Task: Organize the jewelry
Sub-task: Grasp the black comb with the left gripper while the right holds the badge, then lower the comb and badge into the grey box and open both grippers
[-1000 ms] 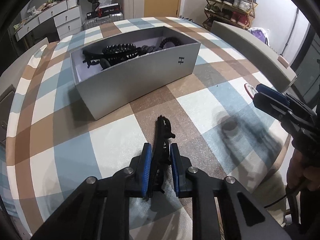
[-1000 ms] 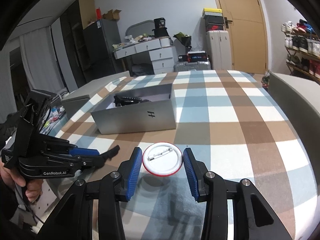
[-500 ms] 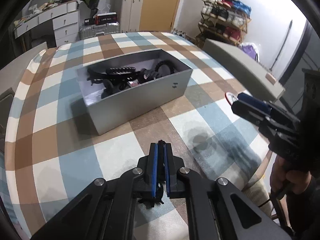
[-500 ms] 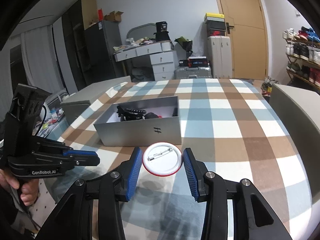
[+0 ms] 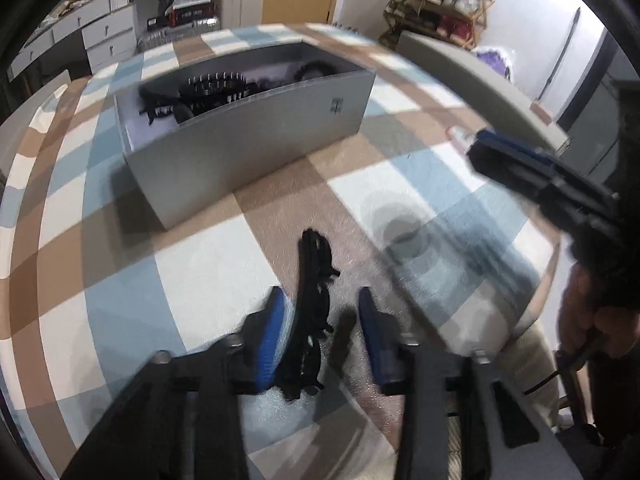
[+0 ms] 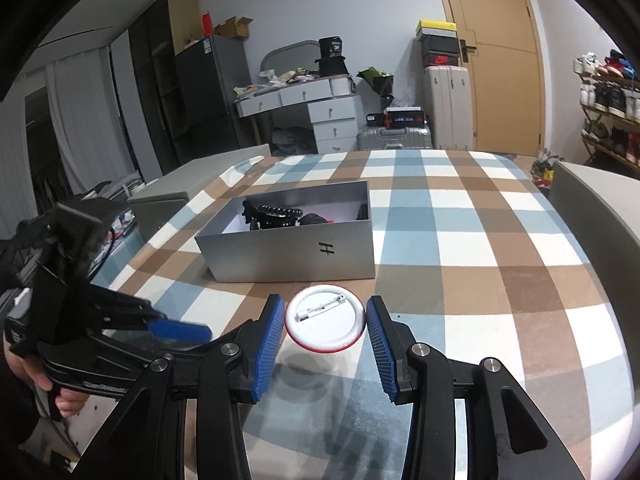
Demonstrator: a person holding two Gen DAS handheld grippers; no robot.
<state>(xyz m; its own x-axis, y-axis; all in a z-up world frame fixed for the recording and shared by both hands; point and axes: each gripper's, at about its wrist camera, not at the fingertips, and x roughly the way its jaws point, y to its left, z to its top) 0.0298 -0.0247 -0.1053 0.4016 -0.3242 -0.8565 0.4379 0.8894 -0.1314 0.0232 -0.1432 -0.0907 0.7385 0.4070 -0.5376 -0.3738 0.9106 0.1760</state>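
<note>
Jewelry: black toothed hair clip (image 5: 314,312) lies on the checked tablecloth (image 5: 208,264), in front of the grey box (image 5: 256,140). Left gripper (image 5: 322,336) straddles it, blue fingers (image 5: 270,332) spread on either side; jaws have just been opening. Clip sits nearer the left pad, possibly touching it, clear of the right one (frame is motion-blurred, so contact is hard to call).

Right gripper (image 6: 326,334) holds a round pin badge (image 6: 325,323), white back up with its pin showing, red rim. Both ribbed blue pads (image 6: 269,336) meet the badge edge, so it is pinched across its width, above the cloth; its shadow falls on the fabric below.

Grey box stands open-topped near the middle of the table, a small black mark on its near wall. Inside: several black pieces, a beaded bracelet (image 6: 280,212) among them, one spot of red.

A hand (image 6: 60,396) grips the left tool's handle at the left edge of the right view.
</note>
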